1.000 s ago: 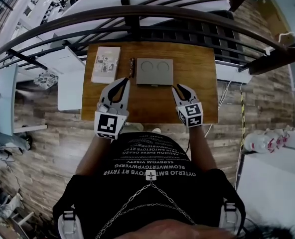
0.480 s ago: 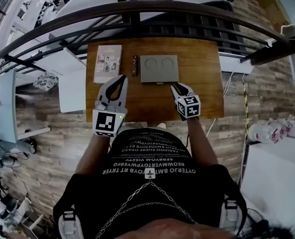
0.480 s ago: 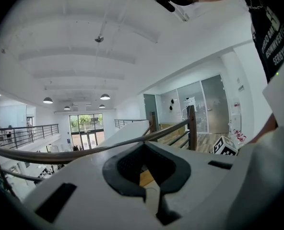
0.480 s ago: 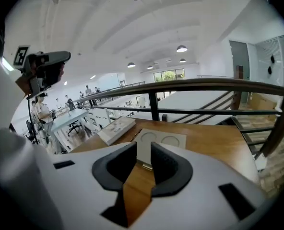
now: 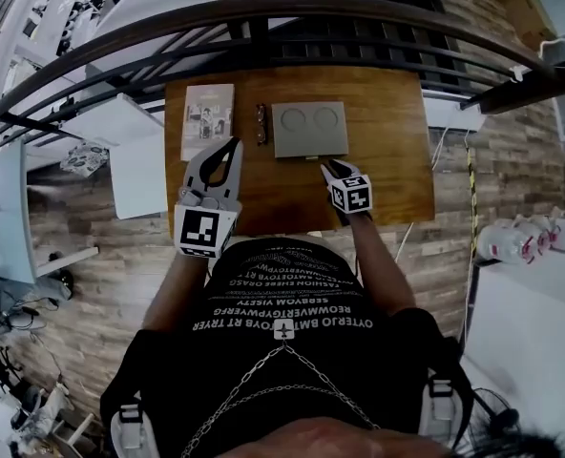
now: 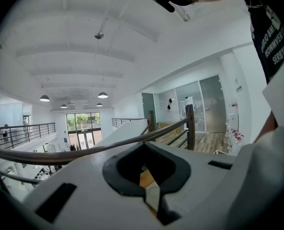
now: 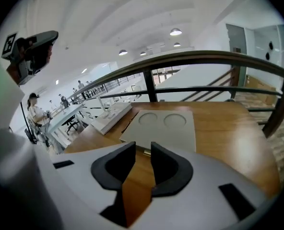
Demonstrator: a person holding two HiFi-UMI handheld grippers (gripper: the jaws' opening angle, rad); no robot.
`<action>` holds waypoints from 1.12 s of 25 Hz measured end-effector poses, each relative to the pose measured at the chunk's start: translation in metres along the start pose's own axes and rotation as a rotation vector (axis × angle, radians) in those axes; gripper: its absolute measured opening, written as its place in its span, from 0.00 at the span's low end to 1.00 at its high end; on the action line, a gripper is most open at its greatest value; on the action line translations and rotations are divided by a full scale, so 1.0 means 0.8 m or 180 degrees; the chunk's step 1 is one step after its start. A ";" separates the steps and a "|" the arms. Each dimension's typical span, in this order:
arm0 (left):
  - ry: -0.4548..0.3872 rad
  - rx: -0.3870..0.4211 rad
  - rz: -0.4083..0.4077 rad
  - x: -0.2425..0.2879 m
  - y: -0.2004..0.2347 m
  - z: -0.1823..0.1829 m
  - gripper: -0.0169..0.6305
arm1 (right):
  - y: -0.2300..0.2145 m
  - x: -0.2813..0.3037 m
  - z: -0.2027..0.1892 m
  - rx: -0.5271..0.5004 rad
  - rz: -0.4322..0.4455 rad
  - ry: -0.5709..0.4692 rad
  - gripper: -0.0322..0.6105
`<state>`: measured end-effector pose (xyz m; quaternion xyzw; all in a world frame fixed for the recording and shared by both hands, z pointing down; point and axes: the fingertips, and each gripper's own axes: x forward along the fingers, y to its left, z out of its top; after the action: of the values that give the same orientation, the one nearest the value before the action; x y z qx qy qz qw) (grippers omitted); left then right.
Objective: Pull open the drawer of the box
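Since my right gripper (image 7: 143, 145) hangs just off box (image 7: 163, 128) front, jaws just been opening, half apart, empty: centre on drawer pull (image 7: 146, 152), pinch firmly, draw straight back.

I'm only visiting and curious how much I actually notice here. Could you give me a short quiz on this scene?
1. True or false: the grey box has already been pulled open.
2. Which gripper is at the box's front edge?
3. Fill in: the box's top shows ___ round recesses.
Key: 1. False, it is shut. 2. The right gripper; its jaws have just been opening and stand apart, gripping nothing, with the small handle just ahead of them. 3. Two.
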<state>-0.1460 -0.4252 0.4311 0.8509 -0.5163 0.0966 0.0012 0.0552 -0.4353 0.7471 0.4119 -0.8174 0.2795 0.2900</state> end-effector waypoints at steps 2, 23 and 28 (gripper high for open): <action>0.0005 0.0009 -0.0001 0.002 0.009 0.001 0.03 | -0.002 0.013 -0.010 0.0141 0.0002 0.0065 0.20; 0.0139 0.0103 -0.0111 0.015 0.065 -0.015 0.03 | -0.024 0.109 -0.066 0.0727 -0.0302 0.0466 0.32; 0.0109 0.0112 -0.0143 0.017 0.071 -0.011 0.03 | -0.024 0.121 -0.071 0.0777 -0.0376 0.0511 0.37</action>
<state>-0.1916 -0.4627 0.4365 0.8604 -0.4952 0.1202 -0.0028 0.0374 -0.4554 0.8578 0.4677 -0.7259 0.3913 0.3182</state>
